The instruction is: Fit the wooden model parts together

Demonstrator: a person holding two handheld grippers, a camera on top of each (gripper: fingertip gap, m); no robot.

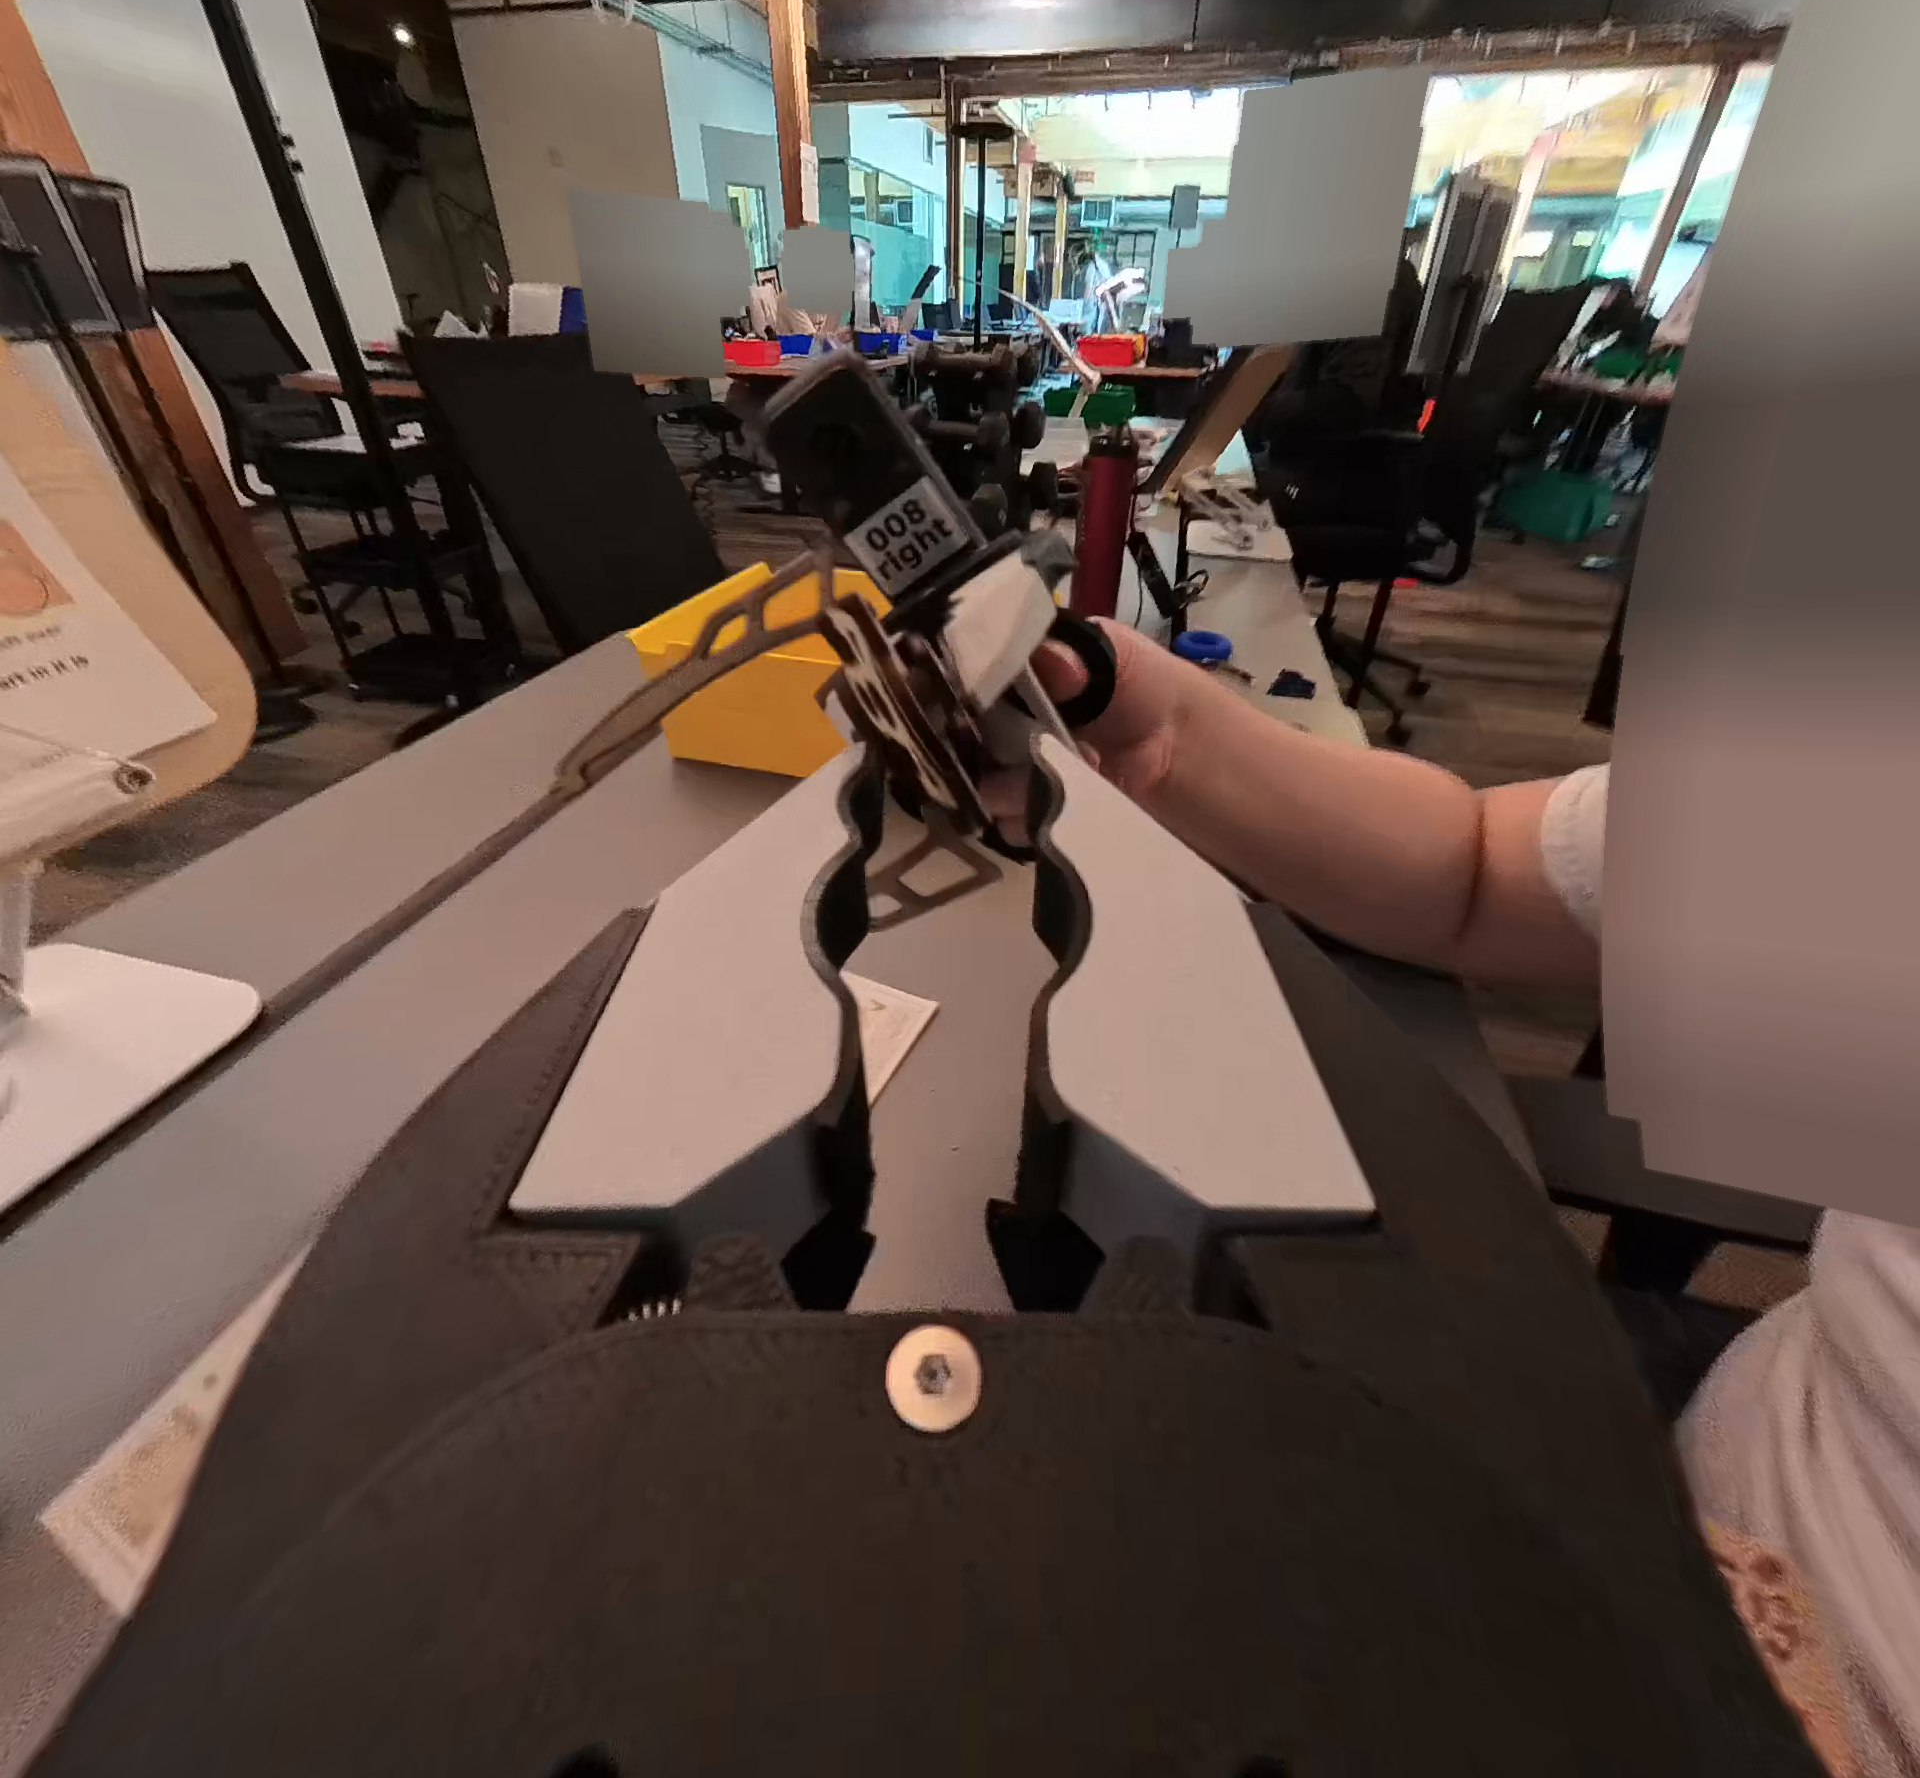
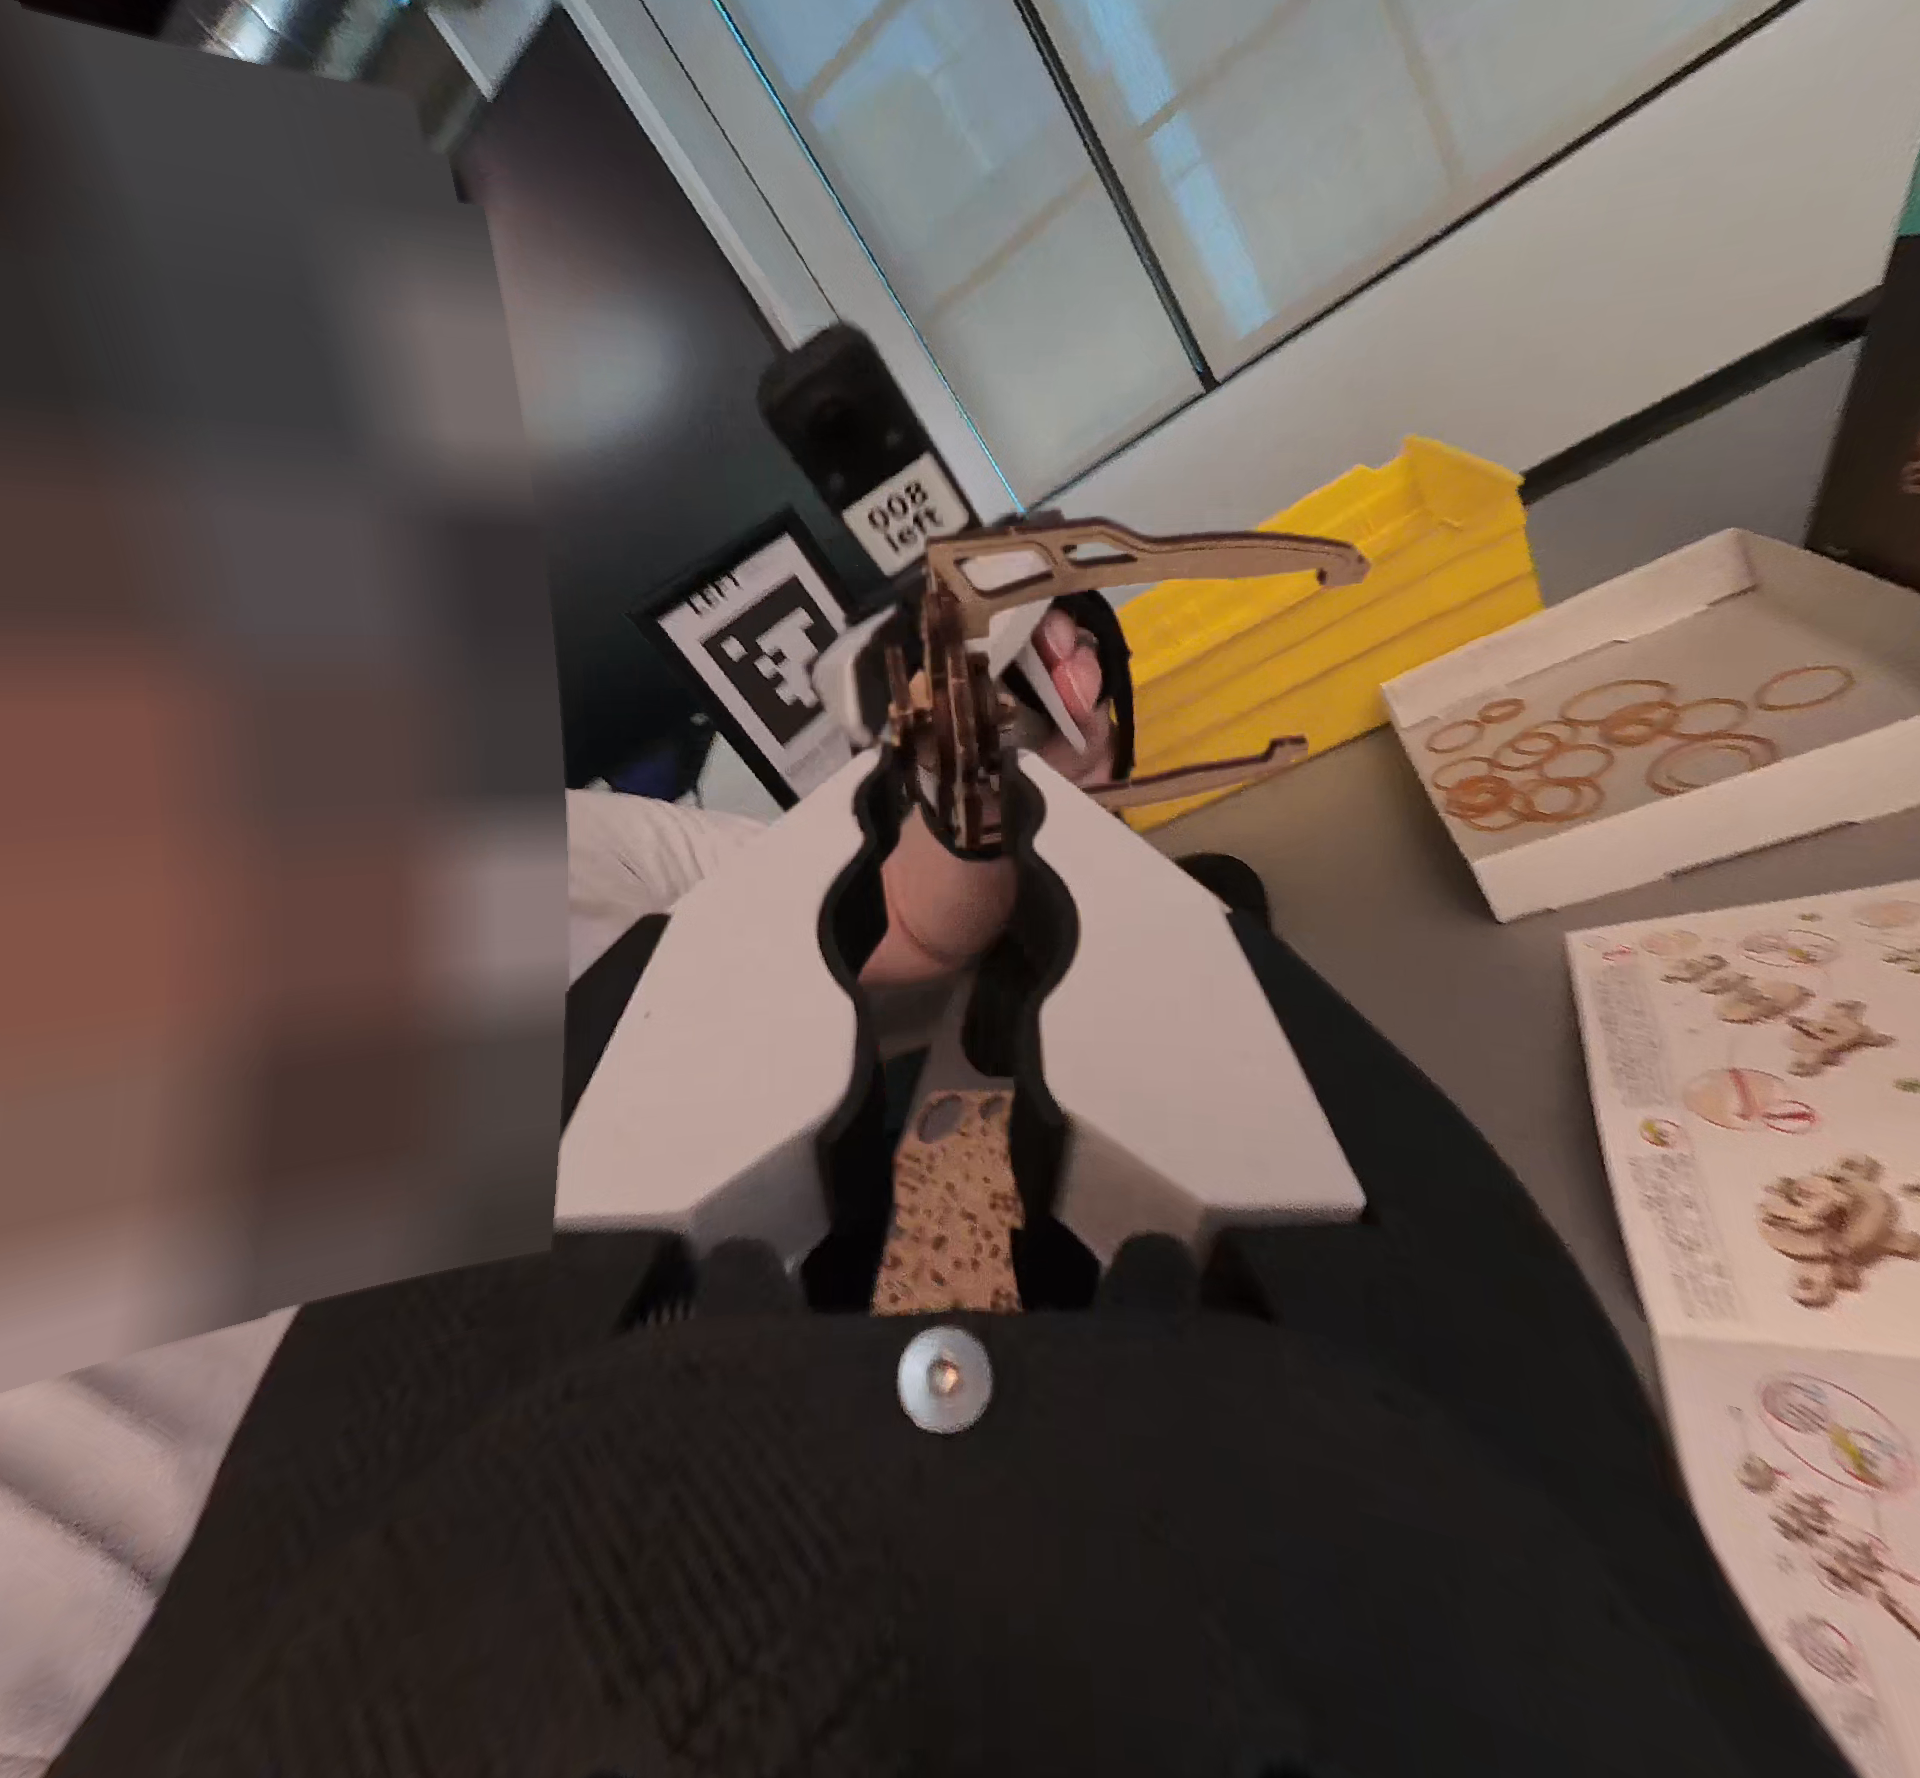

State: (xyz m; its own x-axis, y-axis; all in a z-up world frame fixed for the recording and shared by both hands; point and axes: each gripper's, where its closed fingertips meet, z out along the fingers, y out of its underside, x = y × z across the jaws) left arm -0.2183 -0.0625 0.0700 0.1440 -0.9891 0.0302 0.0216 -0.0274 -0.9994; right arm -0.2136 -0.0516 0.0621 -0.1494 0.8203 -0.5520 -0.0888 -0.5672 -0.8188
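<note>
Both hand-held grippers, left (image 1: 951, 798) and right (image 2: 951, 803), pinch the wooden model (image 2: 961, 720) at their meeting fingertips, raised above the grey tabletop (image 1: 343, 907). The model is a layered laser-cut core with two thin curved arms reaching toward 3 o'clock in the right wrist view. A yellow bin (image 2: 1351, 606), a white tray of rubber bands (image 2: 1621, 741) and an instruction sheet (image 2: 1766, 1157) lie beyond, in an open workshop.

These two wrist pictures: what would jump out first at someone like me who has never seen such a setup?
The wooden model stands out first, held up in the air between the two grippers' fingertips, its long curved arms sweeping out sideways. Behind it on the grey table sits a yellow bin, and to the right a white tray of loose rubber bands beside an illustrated instruction sheet.
</note>
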